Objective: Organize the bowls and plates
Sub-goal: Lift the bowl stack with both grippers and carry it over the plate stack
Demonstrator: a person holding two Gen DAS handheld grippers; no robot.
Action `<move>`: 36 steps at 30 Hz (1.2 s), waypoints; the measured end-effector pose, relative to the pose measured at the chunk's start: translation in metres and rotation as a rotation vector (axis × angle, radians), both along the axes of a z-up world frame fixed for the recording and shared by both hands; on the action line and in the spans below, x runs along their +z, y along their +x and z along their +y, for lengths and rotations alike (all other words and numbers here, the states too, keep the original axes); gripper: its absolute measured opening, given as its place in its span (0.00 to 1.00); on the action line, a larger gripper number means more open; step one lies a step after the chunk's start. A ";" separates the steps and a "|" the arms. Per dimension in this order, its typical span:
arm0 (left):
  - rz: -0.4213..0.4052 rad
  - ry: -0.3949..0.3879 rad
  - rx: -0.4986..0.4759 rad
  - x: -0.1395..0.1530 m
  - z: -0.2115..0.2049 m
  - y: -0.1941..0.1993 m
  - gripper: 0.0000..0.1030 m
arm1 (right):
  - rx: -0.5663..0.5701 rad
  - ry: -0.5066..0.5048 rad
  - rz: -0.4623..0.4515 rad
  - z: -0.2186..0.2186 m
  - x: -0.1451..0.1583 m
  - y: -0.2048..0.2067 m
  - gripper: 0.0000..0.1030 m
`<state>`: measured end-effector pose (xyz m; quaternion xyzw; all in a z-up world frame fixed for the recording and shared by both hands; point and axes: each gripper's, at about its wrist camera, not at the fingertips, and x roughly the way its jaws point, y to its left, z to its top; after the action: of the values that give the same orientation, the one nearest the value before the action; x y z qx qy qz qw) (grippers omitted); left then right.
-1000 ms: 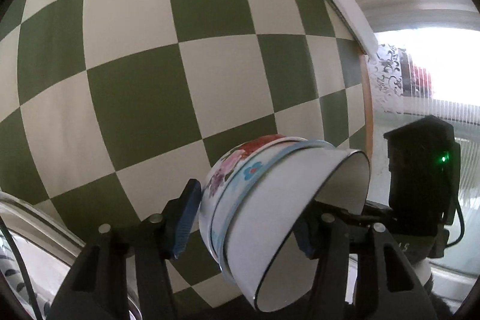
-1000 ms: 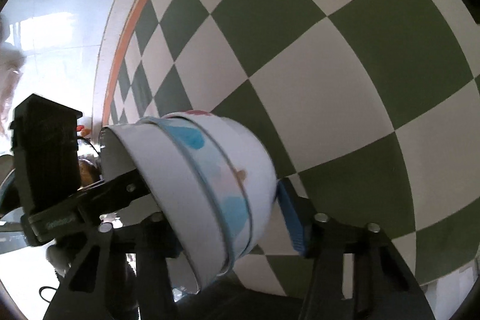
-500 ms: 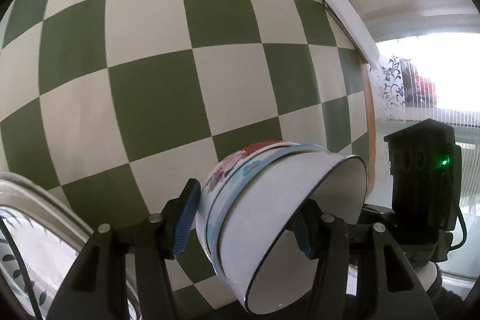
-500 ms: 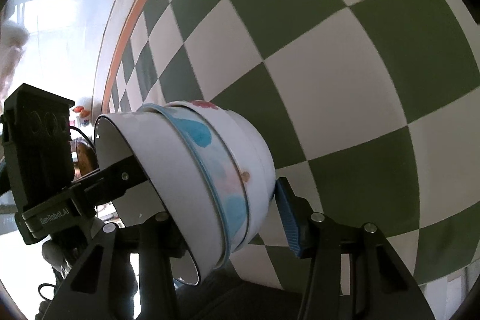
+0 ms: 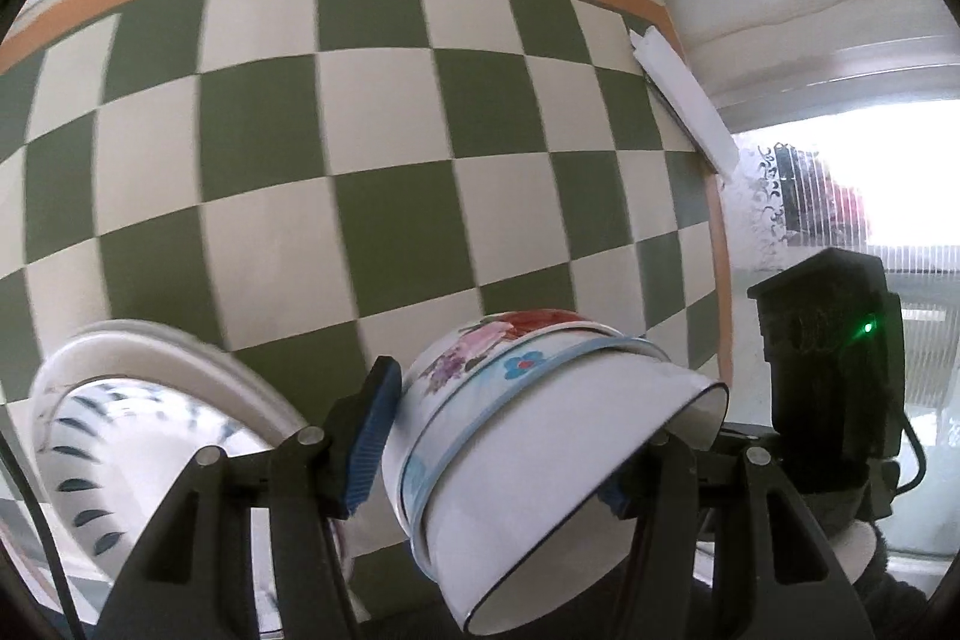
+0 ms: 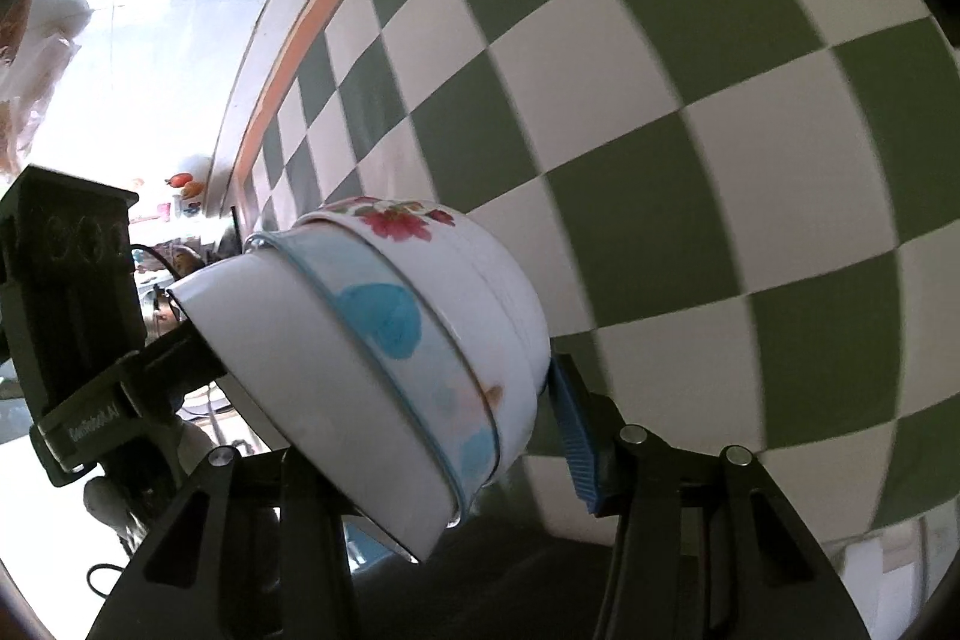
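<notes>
Gripping from both sides, the two hand-held grippers carry a tilted stack of nested bowls (image 5: 540, 436) above the green-and-white checkered worktop (image 5: 384, 196). The left hand-held gripper (image 5: 498, 448) has the stack between its blue pads, about half open around it. The right hand-held gripper (image 6: 432, 412) is squeezing inward, the same bowls between its fingers, its blue pad (image 6: 573, 436) just at the flowered bowl's base. A white plate with dark leaf marks (image 5: 120, 424) sits low at the left.

Bowl stack (image 5: 540, 448) raised off checkered cloth (image 5: 360, 160), plates (image 5: 150, 400) revealed (left view)
</notes>
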<state>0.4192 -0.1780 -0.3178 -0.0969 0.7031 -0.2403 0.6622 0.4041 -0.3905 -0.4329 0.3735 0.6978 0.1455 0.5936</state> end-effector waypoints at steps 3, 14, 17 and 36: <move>0.031 0.014 0.005 -0.010 0.018 -0.001 0.51 | -0.023 0.023 0.037 0.019 -0.004 -0.002 0.43; 0.030 -0.010 0.000 0.009 0.053 -0.002 0.51 | -0.025 -0.008 0.043 0.056 0.011 -0.002 0.40; 0.002 0.001 -0.021 0.021 0.058 -0.004 0.51 | -0.001 -0.019 0.038 0.067 0.023 -0.003 0.40; 0.083 0.078 0.126 -0.017 0.168 -0.015 0.51 | 0.133 0.038 0.109 0.188 -0.014 0.006 0.38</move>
<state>0.4040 -0.0102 -0.3348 -0.1251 0.7313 -0.1666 0.6494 0.4097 -0.2027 -0.4472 0.3451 0.7494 0.1774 0.5365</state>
